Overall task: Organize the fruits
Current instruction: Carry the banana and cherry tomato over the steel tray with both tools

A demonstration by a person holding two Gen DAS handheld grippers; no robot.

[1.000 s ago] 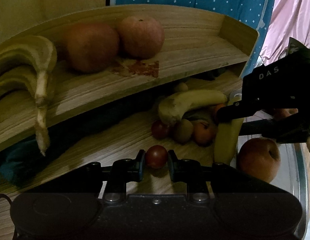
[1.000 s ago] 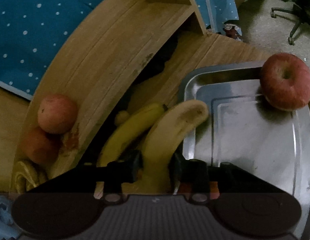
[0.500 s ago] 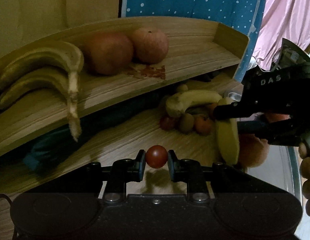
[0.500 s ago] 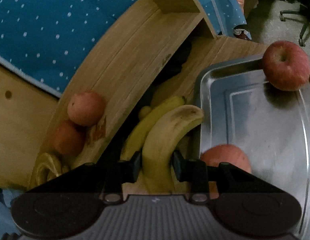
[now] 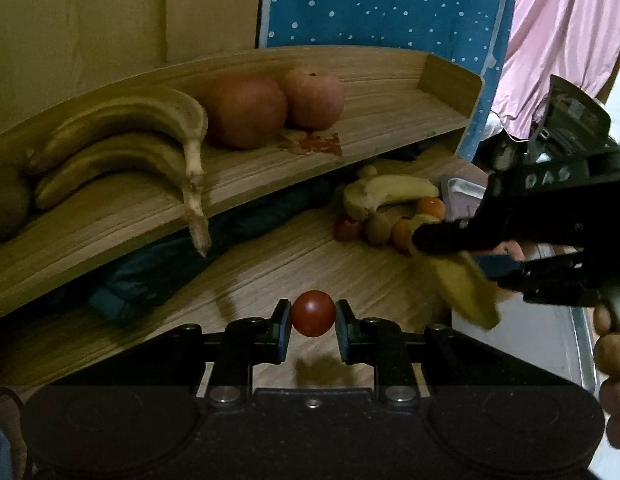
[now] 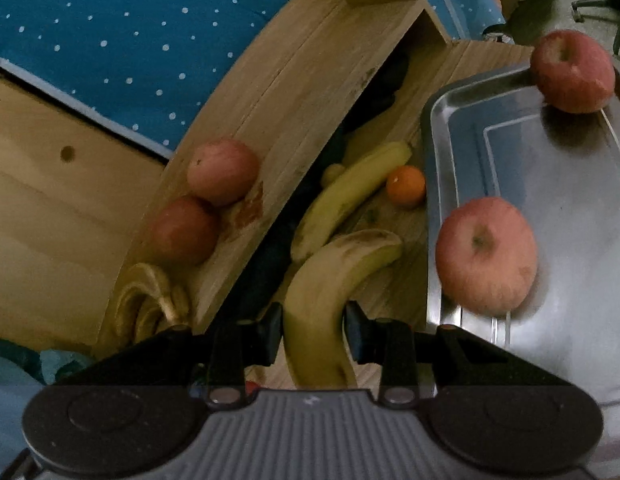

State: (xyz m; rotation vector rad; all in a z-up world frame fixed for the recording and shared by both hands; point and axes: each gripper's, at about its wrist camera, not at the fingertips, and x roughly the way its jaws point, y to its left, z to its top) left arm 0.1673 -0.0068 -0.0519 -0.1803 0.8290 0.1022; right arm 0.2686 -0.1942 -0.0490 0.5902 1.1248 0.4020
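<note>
My left gripper (image 5: 313, 314) is shut on a small red tomato (image 5: 313, 313), held above the wooden table (image 5: 310, 264). My right gripper (image 6: 313, 328) is shut on a yellow banana (image 6: 330, 280), lifted above the table; it also shows in the left wrist view (image 5: 462, 280). On the wooden shelf (image 5: 370, 120) lie two apples (image 5: 245, 110) and a bunch of bananas (image 5: 121, 140). Under the shelf's right end lie another banana (image 6: 350, 192), an orange (image 6: 406, 185) and small fruits (image 5: 380, 228). Two apples (image 6: 486, 254) sit on the metal tray (image 6: 570, 184).
A blue dotted cloth (image 5: 382, 4) hangs behind the shelf, with pink fabric (image 5: 562, 40) to its right. Dark teal cloth (image 5: 157, 268) lies under the shelf. An office chair base (image 6: 598, 8) stands on the floor beyond the table.
Both grippers have risen and pulled back. The right gripper has lifted its banana off the fruit pile, uncovering an orange and an apple on the tray. The left still holds the tomato.
</note>
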